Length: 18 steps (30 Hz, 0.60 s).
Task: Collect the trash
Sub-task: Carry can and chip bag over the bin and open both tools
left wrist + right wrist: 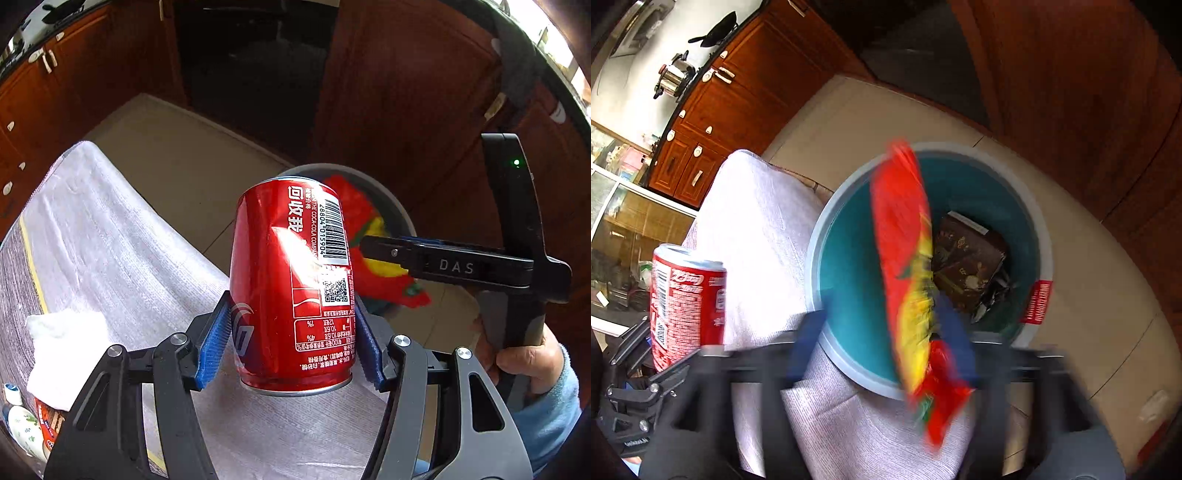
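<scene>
Here, red can (291, 284) clamped in left gripper (293, 339) above cloth-covered bench (110, 240), right gripper (882, 343) blurred, spread wide, snack wrapper (908, 266) seen over teal bin (1039, 236), white tissue (62, 354) lying nearby, brown packet (967, 266) already inside.

Glossy metal can (291, 280), crinkly shiny wrapper (916, 295), smooth plastic bin (1043, 236), woven cloth over the tabletop (122, 251), polished wood cabinets (406, 74).
</scene>
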Each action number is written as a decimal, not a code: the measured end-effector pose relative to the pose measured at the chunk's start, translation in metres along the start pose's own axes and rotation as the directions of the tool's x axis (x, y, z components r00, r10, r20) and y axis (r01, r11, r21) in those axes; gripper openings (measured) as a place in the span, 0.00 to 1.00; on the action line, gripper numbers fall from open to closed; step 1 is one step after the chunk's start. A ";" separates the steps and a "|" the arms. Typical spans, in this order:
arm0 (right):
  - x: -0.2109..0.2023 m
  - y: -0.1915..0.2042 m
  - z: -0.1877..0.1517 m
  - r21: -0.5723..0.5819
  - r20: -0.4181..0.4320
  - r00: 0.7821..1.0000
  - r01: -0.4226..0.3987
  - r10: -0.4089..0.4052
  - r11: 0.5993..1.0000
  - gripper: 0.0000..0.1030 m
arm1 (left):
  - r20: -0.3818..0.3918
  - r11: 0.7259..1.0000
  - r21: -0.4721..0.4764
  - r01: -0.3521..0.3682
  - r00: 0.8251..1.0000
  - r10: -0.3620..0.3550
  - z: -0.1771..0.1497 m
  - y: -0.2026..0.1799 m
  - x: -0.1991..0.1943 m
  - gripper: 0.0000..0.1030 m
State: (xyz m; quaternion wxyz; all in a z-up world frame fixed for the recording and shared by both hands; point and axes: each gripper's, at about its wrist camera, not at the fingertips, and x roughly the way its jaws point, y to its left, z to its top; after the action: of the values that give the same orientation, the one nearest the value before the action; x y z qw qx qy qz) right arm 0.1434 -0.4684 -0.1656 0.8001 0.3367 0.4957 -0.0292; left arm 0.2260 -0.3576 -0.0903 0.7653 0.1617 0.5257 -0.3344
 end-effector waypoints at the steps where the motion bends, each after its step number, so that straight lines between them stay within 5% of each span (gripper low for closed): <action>1: 0.001 0.000 0.000 -0.002 0.004 1.000 -0.001 0.001 1.000 0.70 | -0.008 1.000 0.000 0.000 1.000 0.000 0.001 0.001 0.004 0.60; 7: -0.001 -0.014 -0.001 0.070 0.016 1.000 0.018 -0.020 0.997 0.84 | -0.044 1.000 0.012 0.012 0.999 -0.012 0.006 0.001 0.026 0.60; 12: -0.017 -0.027 -0.003 0.130 0.055 0.997 0.040 -0.047 0.991 0.85 | -0.057 0.999 0.040 0.014 0.998 -0.012 0.010 -0.008 0.034 0.61; 18: -0.030 -0.037 -0.003 0.162 0.081 0.995 0.041 -0.054 0.986 0.88 | -0.024 0.999 0.049 -0.016 1.000 0.017 0.014 -0.011 0.028 0.75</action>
State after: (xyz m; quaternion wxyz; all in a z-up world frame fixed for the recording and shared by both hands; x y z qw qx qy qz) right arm 0.1117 -0.5039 -0.1606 0.7901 0.3863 0.4649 -0.1023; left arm 0.2347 -0.3834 -0.1093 0.7573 0.1888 0.5253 -0.3389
